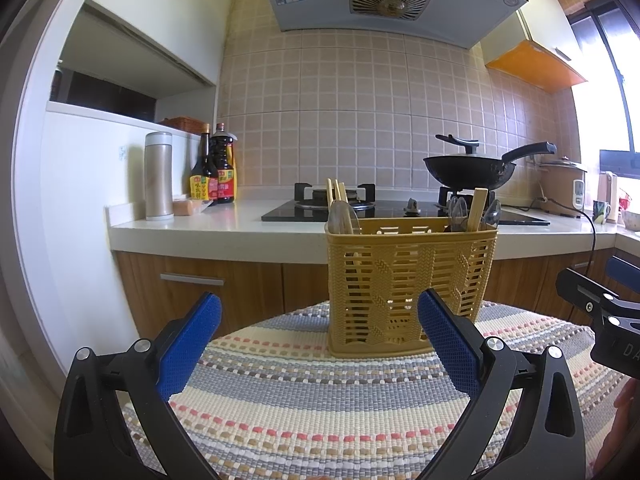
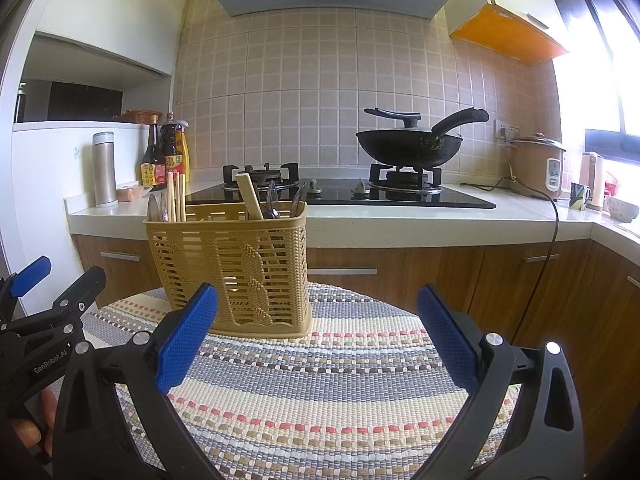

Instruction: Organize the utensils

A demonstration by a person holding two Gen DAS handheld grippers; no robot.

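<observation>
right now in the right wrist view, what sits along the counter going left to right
steel thermos → sauce bottles → left burner → black wok on the right burner → rice cooker → mug → bowl

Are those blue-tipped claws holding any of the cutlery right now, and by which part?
No, nothing is held. The left gripper and the right gripper are both wide open above the striped mat; the utensils stand in the yellow basket.
</observation>
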